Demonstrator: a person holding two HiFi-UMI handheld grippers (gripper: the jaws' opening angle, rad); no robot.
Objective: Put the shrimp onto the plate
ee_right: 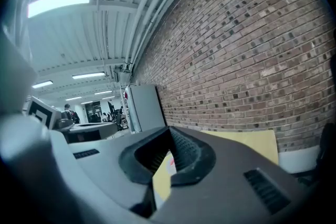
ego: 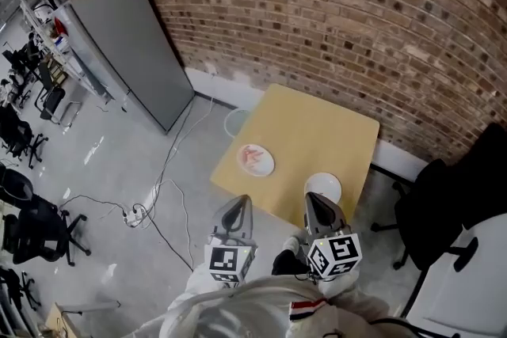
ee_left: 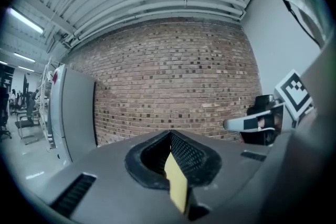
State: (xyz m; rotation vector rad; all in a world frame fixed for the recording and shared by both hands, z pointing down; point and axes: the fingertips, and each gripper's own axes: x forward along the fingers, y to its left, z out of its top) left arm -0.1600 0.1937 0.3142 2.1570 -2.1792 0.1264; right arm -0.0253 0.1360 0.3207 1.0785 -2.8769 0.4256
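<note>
1. A brick wall (ego: pixel 333 20) fills the far side of the room, with pale floor (ego: pixel 111 162) spreading out below it to my left.
2. A tall grey partition (ego: pixel 131 43) stands on that floor against the wall, well apart from the bench.
3. The yellow-topped bench (ego: pixel 317 131) sits with its far edge by the wall and its near edge just ahead of my hands.
4. A black chair (ego: pixel 451 194) stands just beside the bench on my right.
5. My left gripper (ego: pixel 242 199) is at the bench's near edge, pointing roughly level at the wall. Its fingers (ee_left: pixel 189 153) are pressed together with nothing between them.
6. My right gripper (ego: pixel 311 196) is alongside it. Its fingers (ee_right: pixel 186 149) also meet at the tips, pinching nothing.
7. A white plate (ego: pixel 264 167) lies near the bench's left edge.
8. A second white plate (ego: pixel 323 187) lies at the near edge, right in front of my right gripper.
9. The shrimp (ego: pixel 253 157), a small pinkish-red patch, rests on the left-edge plate, apart from both grippers.
</note>
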